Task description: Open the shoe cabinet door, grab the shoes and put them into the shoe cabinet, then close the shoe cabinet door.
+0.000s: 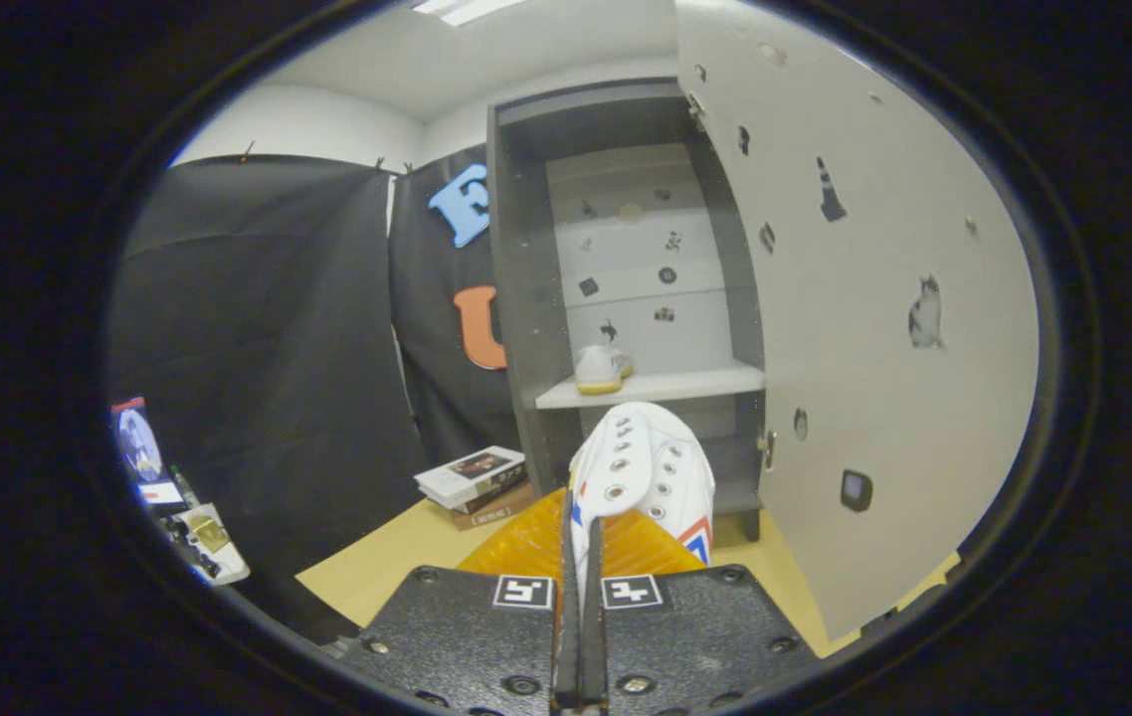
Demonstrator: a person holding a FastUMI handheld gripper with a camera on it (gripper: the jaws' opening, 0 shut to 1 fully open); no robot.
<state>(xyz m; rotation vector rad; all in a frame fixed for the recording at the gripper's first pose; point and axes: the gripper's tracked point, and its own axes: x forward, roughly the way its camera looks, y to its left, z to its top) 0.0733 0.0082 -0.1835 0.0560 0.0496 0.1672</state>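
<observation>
My gripper [581, 542] is shut on a white shoe [646, 467] with eyelets and a red and blue mark; its upper edge is pinched between the two fingers and it hangs above the wooden table [397, 567]. Beyond it stands the grey shoe cabinet [516, 298] with its door [864, 298] swung wide open to the right. A second white shoe [601, 368] with a yellowish sole rests on the cabinet's white shelf [695, 383], toward its left side. The held shoe is lower than that shelf and in front of the cabinet's opening.
A stack of books [474, 482] lies on the table left of the cabinet. The open door stands close on the right of the fingers. A cluttered stand with small items [193, 527] sits far left, past the table's edge.
</observation>
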